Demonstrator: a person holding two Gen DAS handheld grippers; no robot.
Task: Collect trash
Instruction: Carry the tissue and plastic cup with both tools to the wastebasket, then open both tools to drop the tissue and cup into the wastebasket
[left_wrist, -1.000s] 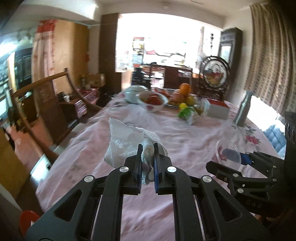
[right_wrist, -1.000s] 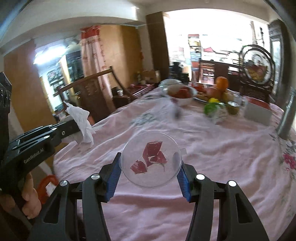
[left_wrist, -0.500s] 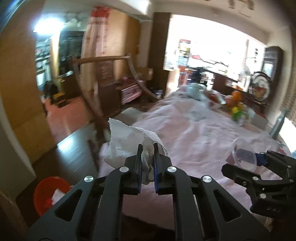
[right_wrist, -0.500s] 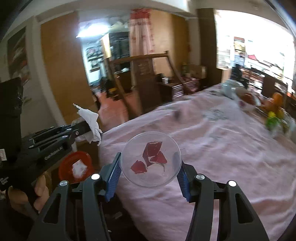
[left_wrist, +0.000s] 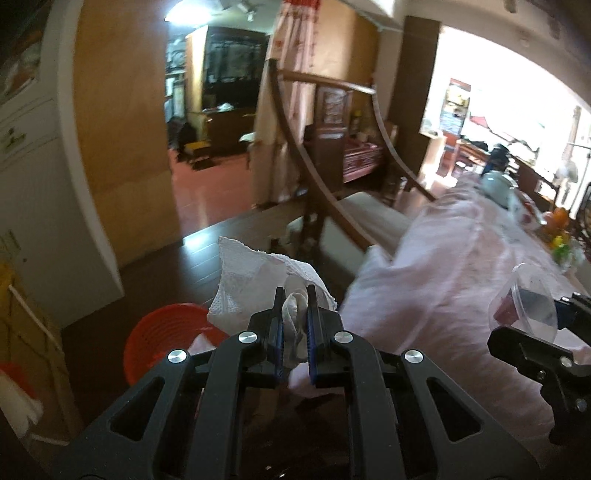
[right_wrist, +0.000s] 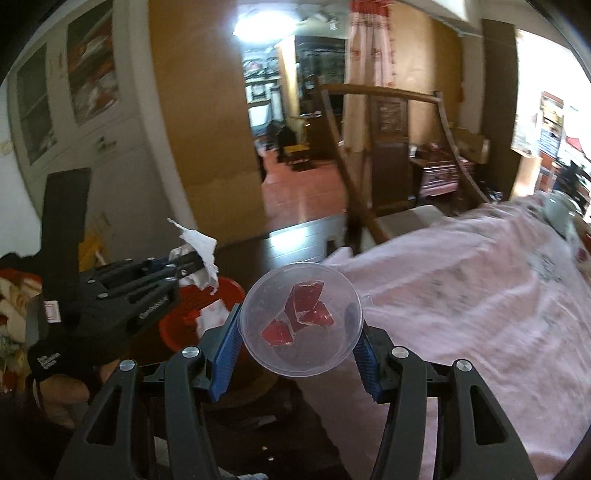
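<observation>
Swinging away from the table since 1 second ago, both my views now face the doorway side of the room instead of the fruit and bowls. My left gripper (left_wrist: 295, 325) is clamped tight on a crumpled white paper towel (left_wrist: 255, 288), just as it was before, and the towel now hangs over the near rim of a red trash basket (left_wrist: 162, 339) on the dark floor; a second ago that basket was only a sliver at the frame's corner. My right gripper (right_wrist: 295, 332) holds a clear plastic lid (right_wrist: 301, 319) by its 2 opposite edges, the blue pads pressing on it, with 3 red scraps (right_wrist: 303, 310) lying in it. That grip looks unchanged. In the right view the lid sits just right of the basket (right_wrist: 192, 306), which already has white paper in it, and the left gripper (right_wrist: 192, 262) with its towel (right_wrist: 197, 247) is above the basket's left part.

Beyond the basket, the pink tablecloth (right_wrist: 461, 302) fills the right side, its draped edge close beside the bin. A wooden chair (left_wrist: 321, 177) stands behind the table's corner, its curved arms crossing the view. Farther off, a pale curtain (right_wrist: 369, 74) hangs by the open doorway onto a red-floored room. The bowls and oranges (left_wrist: 557, 218) are now small at the far right edge.
</observation>
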